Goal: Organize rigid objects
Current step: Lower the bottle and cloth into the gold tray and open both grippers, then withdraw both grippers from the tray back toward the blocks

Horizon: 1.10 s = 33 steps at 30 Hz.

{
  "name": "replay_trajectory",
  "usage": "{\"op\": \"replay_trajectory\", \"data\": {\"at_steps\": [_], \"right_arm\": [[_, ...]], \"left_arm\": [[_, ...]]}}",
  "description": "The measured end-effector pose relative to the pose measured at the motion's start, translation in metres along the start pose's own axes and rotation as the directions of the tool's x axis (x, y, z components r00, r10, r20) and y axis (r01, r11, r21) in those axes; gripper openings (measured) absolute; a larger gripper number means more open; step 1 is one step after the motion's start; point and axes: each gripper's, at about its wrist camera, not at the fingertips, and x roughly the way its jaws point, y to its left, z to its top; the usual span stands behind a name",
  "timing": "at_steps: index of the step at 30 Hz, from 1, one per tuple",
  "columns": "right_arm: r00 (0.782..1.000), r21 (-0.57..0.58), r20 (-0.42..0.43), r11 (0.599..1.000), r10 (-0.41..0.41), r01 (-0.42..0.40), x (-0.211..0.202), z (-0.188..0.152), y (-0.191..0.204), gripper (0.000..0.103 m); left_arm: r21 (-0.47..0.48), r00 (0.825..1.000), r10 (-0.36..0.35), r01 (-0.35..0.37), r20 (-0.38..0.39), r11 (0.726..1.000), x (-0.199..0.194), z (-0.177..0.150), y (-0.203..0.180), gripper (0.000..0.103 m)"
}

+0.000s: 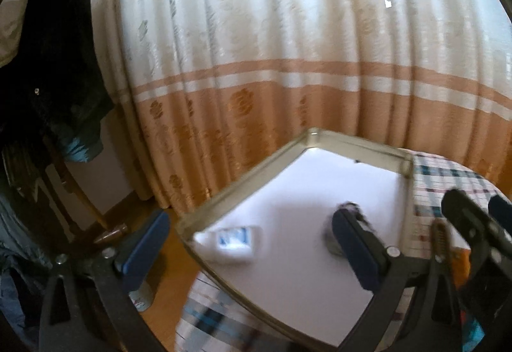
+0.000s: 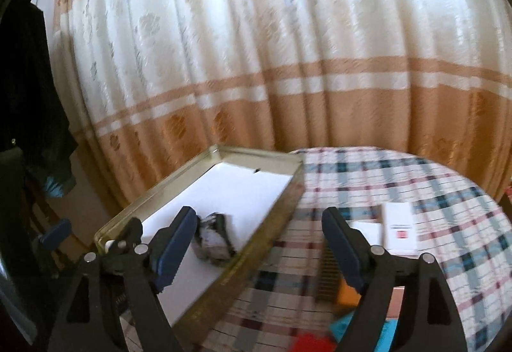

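Rigid objects are being gathered into a shallow gold-rimmed metal tray with a white floor (image 2: 272, 233), which sits at the left edge of a round table under a plaid cloth (image 2: 400, 179). Inside the tray lie a small white packet with blue print (image 1: 235, 238) near its front-left corner and a dark, crumpled grey-black item (image 2: 212, 236) toward the middle; the blur prevents identifying the latter.

Left gripper (image 1: 252, 251): fingers spread wide, nothing between them, poised over the tray's near end. Right gripper (image 2: 259, 248): fingers apart and empty, straddling the tray's right rim.

Outside the tray, on the cloth, remain two white flat boxes (image 2: 398, 228), one bearing a small red mark, a brown comb-like ribbed piece (image 2: 328, 275) beside an orange block (image 2: 347, 292), and red and teal items at the lower edge.

Judgement: a deposit appears complete and both hands are free; the collecting step is in hand. The next move calls for swinging the right gripper rightward to a loose item, aligning the fingers across its narrow sides before closing.
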Motion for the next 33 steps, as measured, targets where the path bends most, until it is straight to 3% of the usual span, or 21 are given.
{"op": "replay_trajectory", "data": {"at_steps": [4, 7, 9, 17, 23, 28, 33], "right_arm": [[0.994, -0.019, 0.09, 0.997, -0.068, 0.07, -0.027, -0.003, -0.016, 0.083], [0.977, -0.034, 0.166, 0.989, -0.136, 0.144, -0.052, -0.009, -0.032, 0.083], [0.957, -0.026, 0.21, 0.978, -0.199, 0.209, -0.068, -0.013, -0.046, 0.083], [0.893, 0.026, 0.309, 0.942, -0.326, 0.335, -0.104, -0.031, -0.082, 0.083], [0.894, 0.12, 0.275, 0.935, -0.354, 0.334, -0.113, -0.036, -0.102, 0.083], [0.909, 0.164, 0.216, 0.931, -0.358, 0.327, -0.113, -0.041, -0.113, 0.083], [0.906, 0.168, 0.21, 0.926, -0.368, 0.338, -0.112, -0.043, -0.112, 0.09]], "left_arm": [[-0.008, 0.999, -0.042, 0.043, 0.028, 0.999, -0.019, -0.013, -0.016, 0.102], [-0.008, 0.997, -0.077, 0.077, 0.017, 0.997, -0.027, -0.022, -0.029, 0.103], [0.0, 0.995, -0.096, 0.096, 0.023, 0.995, -0.034, -0.025, -0.037, 0.102], [0.036, 0.984, -0.128, 0.124, 0.124, 0.992, -0.068, -0.031, -0.063, 0.103], [0.093, 0.978, -0.17, 0.159, 0.125, 0.983, -0.082, -0.038, -0.071, 0.103], [0.109, 0.974, -0.178, 0.164, 0.137, 0.98, -0.089, -0.043, -0.072, 0.103], [0.12, 0.978, -0.187, 0.176, 0.092, 0.977, -0.084, -0.044, -0.074, 0.103]]}}
